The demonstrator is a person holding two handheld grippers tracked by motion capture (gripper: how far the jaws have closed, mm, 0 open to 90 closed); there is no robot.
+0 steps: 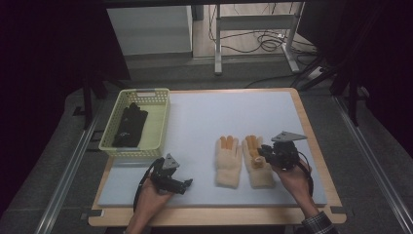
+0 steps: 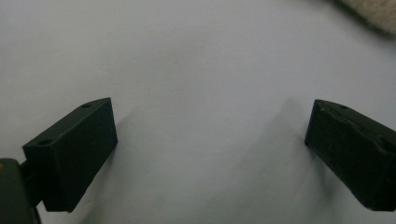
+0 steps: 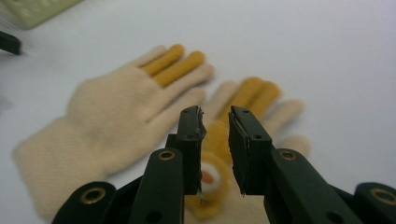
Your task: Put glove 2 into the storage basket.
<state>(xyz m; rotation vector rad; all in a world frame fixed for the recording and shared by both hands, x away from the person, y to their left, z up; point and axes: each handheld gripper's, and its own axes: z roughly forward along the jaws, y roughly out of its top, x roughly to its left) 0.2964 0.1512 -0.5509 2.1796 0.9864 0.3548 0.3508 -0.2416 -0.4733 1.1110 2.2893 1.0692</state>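
Two cream knitted gloves with orange fingers lie side by side, flat on the pale blue mat, fingers pointing away from me. My right gripper hovers over the right glove, its jaws a narrow gap apart with nothing pinched between them. In the right gripper view that gripper points at the right glove, with the left glove beside it. The left glove lies untouched. My left gripper rests low near the mat's front left, wide open and empty over bare mat.
A yellow-green plastic basket stands at the mat's back left corner, holding a pair of black gloves. The mat lies on a wooden board. Bare mat stretches between basket and gloves. Beyond the table stand a desk frame and cables.
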